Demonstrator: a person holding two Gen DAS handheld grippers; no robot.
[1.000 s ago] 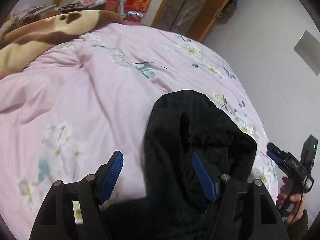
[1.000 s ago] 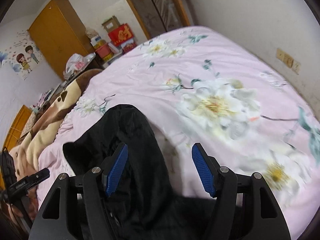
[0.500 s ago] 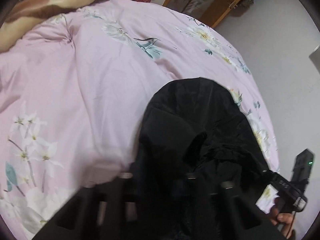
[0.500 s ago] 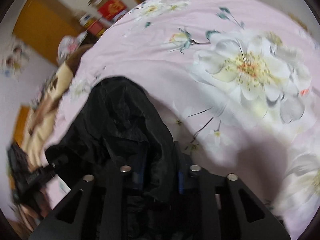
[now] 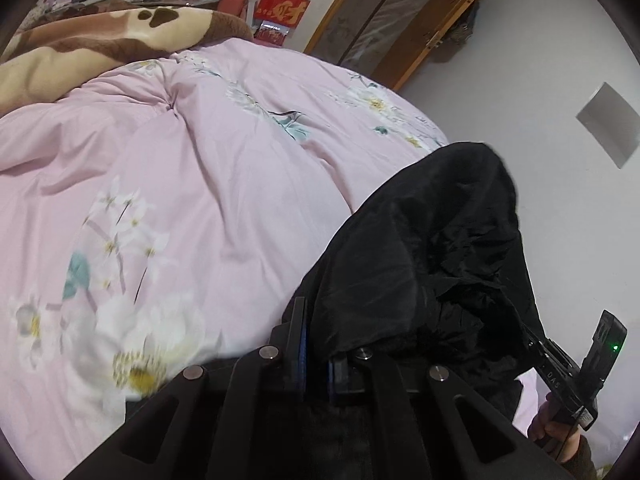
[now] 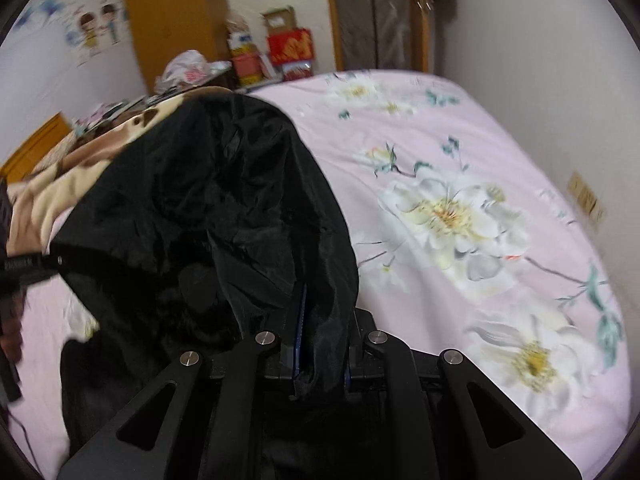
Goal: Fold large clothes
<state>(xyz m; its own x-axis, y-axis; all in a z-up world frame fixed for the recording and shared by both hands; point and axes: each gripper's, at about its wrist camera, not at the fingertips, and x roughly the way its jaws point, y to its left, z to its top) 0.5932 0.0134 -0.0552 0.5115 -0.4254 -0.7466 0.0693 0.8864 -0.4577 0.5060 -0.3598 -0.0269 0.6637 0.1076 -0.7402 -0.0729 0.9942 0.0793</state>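
I have both grippers angled downward over the bed, each with a fold of the black garment (image 5: pixel 432 240) between its blue pads. The left gripper (image 5: pixel 316 356) is clenched on the cloth: its jaws stand almost together, with only a thin edge of fabric pinched between them at the garment's near left side. The right gripper (image 6: pixel 320 344) is closing on a thicker fold, and the cloth bulges up and over its jaws so that only a strip of one blue pad shows. In the left wrist view I see the other tool out beyond my jaws on the right, gripped low by a hand (image 5: pixel 560 436) in a dark sleeve; in the right wrist view the left tool and its hand (image 6: pixel 10 332) sit at the far left edge. The garment hangs bunched between the two grippers, rising ahead of both as a rounded, hood-like hump of shiny, crinkled black fabric (its lining looks creased, with a darker fuzzy patch low down). Beneath and beyond it lies the pink floral quilt (image 6: pixel 460 216), and further off to the left a brown and cream blanket (image 5: pixel 80 52).
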